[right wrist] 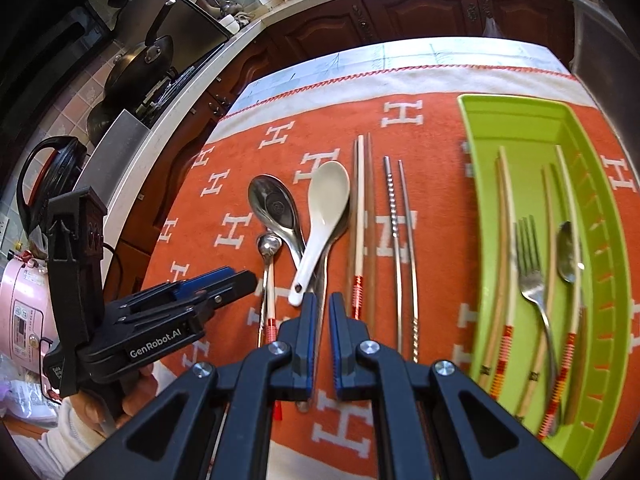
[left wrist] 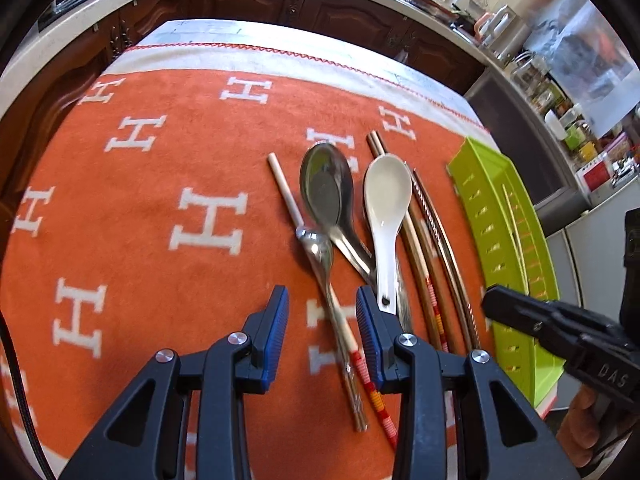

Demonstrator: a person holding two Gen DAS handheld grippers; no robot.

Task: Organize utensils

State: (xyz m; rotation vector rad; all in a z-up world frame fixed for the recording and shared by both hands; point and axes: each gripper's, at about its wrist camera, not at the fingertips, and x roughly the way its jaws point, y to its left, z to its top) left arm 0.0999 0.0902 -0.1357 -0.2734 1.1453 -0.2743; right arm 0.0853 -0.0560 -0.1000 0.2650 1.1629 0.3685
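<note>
Left tongs (left wrist: 322, 304) part-open, empty | small spoon's (left wrist: 320, 252) handle between tips | right tongs (right wrist: 323, 308) nearly closed, empty

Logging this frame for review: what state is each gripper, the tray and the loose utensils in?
Left gripper: open, empty, above a small spoon's handle.
Right gripper: nearly shut, empty.
Green tray: partly filled with chopsticks, a fork and a spoon.
White ceramic spoon: loose on the cloth, bowl up.
Large metal spoon: on the cloth, not yet sorted.
Metal chopsticks: on the cloth, side by side.
</note>
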